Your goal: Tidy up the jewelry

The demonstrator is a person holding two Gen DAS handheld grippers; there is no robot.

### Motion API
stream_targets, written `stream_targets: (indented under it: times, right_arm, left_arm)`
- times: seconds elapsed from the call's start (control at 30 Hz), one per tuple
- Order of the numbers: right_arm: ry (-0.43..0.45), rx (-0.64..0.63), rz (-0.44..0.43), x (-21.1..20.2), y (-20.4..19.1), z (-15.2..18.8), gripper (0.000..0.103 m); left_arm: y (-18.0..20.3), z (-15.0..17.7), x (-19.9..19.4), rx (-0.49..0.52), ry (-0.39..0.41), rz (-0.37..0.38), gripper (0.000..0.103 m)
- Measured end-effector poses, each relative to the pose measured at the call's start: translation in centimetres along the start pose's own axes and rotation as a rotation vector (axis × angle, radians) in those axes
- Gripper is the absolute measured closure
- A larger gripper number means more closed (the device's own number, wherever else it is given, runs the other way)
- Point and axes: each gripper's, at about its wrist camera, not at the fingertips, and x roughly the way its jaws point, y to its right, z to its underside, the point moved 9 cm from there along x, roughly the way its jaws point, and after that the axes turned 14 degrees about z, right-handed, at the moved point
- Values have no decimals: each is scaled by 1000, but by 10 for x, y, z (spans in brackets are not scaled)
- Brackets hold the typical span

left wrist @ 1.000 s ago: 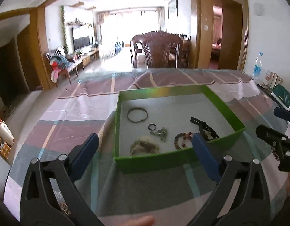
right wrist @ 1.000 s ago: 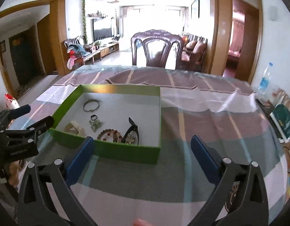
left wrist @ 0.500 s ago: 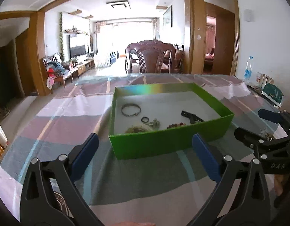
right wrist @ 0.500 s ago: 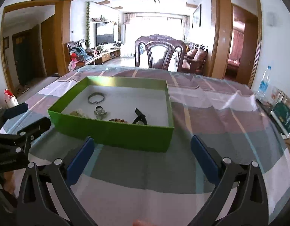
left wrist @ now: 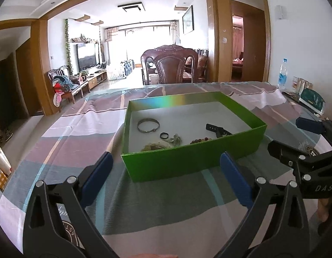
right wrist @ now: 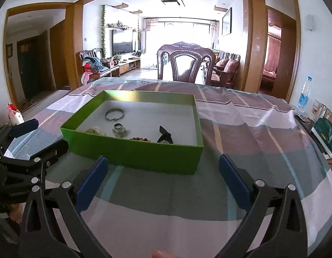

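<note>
striped tablecloth [left wrist: 79,133] under green jewelry box [left wrist: 187,163], both grippers agape

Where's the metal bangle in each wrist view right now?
Left wrist: the metal bangle lies in the green box, far-left part of the floor.
Right wrist: the bangle lies left of centre, towards the far wall.
Shared landmark: the small dark ring just nearer the cameras.

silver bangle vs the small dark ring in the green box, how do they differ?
The silver bangle is the much wider hoop; the small dark ring is a fraction of its width. The bangle is pale grey metal with a clasp-like knot on its rim; the ring is black and plain. The bangle lies farther back in the green box, the ring nearer the front wall. Both lie flat, untouched.
</note>
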Motion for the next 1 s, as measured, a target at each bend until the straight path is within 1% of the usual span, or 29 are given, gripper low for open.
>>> stream_targets:
  times: [1.0]
  right_arm:
    - [-20,-1,2,3,-3,6,3]
  left_arm:
    - [3,4,4,-13,-13,16,4]
